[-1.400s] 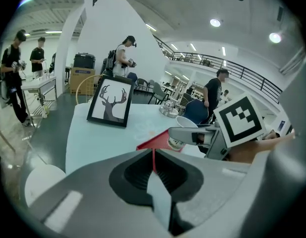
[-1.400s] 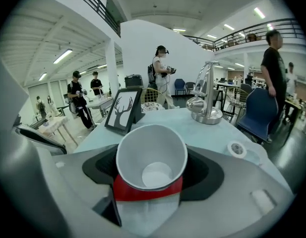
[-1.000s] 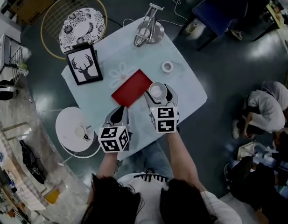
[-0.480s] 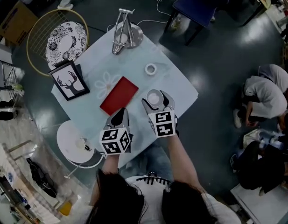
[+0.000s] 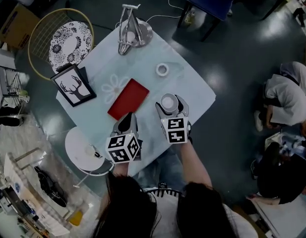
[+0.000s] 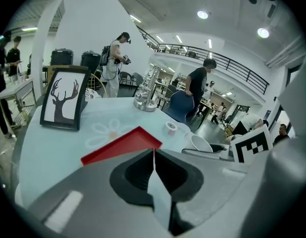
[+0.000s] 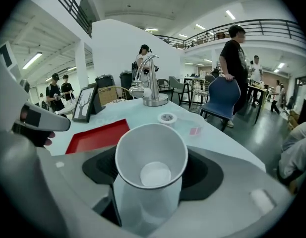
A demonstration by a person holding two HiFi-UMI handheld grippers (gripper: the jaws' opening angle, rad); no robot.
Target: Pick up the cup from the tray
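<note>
A white paper cup [image 5: 168, 102] [image 7: 151, 166] sits upright between the jaws of my right gripper [image 5: 170, 105] [image 7: 149, 182], which is shut on it, to the right of the tray and off it. The cup looks empty inside. The flat red tray [image 5: 128, 98] [image 6: 124, 144] [image 7: 98, 136] lies empty on the pale table. My left gripper [image 5: 126, 124] [image 6: 153, 168] is shut with nothing in it, its jaws pressed together just in front of the tray's near corner. From the left gripper view the cup [image 6: 201, 143] shows at the right.
On the pale blue table [image 5: 192, 90] stand a framed deer picture [image 5: 74, 83], a metal stand [image 5: 131, 28] and a tape roll [image 5: 162, 69]. A round white stool [image 5: 82, 149] and a patterned wire chair [image 5: 61, 39] are at the left. People sit on the floor to the right.
The whole view has shifted slightly with the head. The right gripper keeps the cup held beside the tray, and the left gripper stays shut near the tray's corner.
</note>
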